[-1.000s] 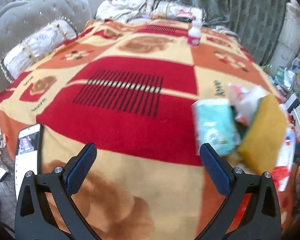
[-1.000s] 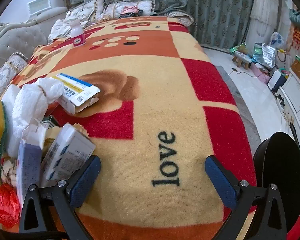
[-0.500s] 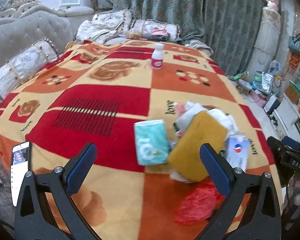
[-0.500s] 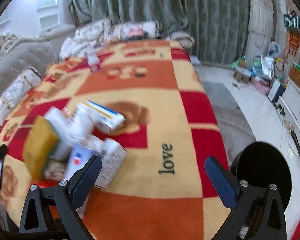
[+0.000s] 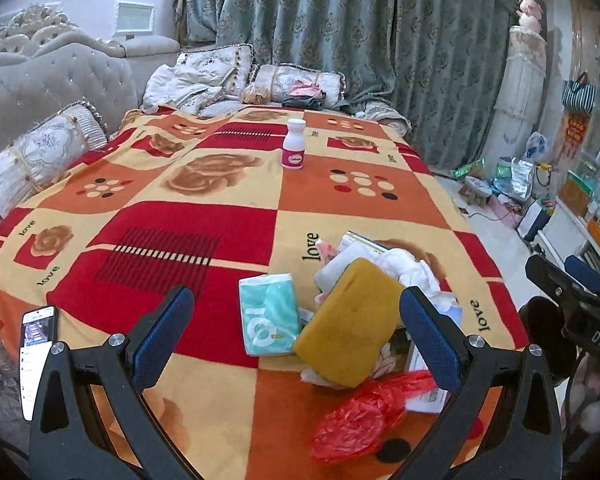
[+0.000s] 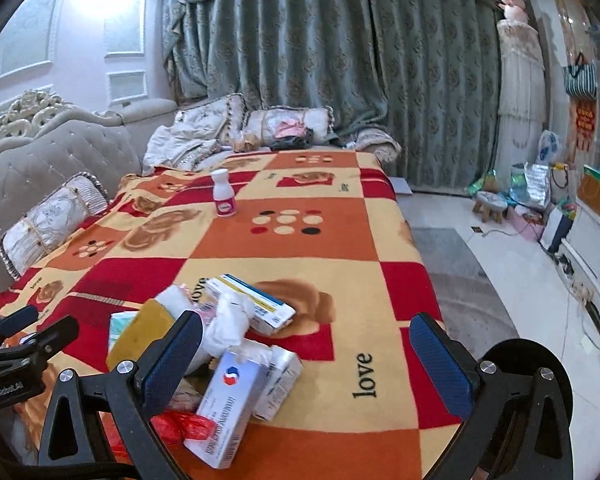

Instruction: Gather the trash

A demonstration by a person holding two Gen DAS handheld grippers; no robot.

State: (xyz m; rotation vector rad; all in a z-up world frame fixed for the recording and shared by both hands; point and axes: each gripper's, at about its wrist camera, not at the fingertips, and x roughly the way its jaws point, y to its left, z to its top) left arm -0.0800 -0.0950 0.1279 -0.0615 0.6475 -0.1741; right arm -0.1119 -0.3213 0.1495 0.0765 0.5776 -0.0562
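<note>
Trash lies heaped near the front edge of the bed's red, orange and cream checked blanket [image 5: 228, 216]: a mustard-yellow sponge block [image 5: 350, 322], a teal tissue pack [image 5: 268, 314], a crumpled red plastic bag [image 5: 364, 416], white-and-blue cardboard medicine boxes [image 6: 230, 402]. Both the left claw [image 5: 296, 328] and right claw [image 6: 306, 360] hover spread wide, holding nothing. Best take the sponge off the top first, gripping its narrow sides.

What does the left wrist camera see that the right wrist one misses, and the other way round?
Only the left view shows the phone at the blanket's edge and the teal tissue pack's face. Only the right view shows the black round bin and the blue-striped box in full. Both show the white bottle, yellow sponge and red bag.
</note>
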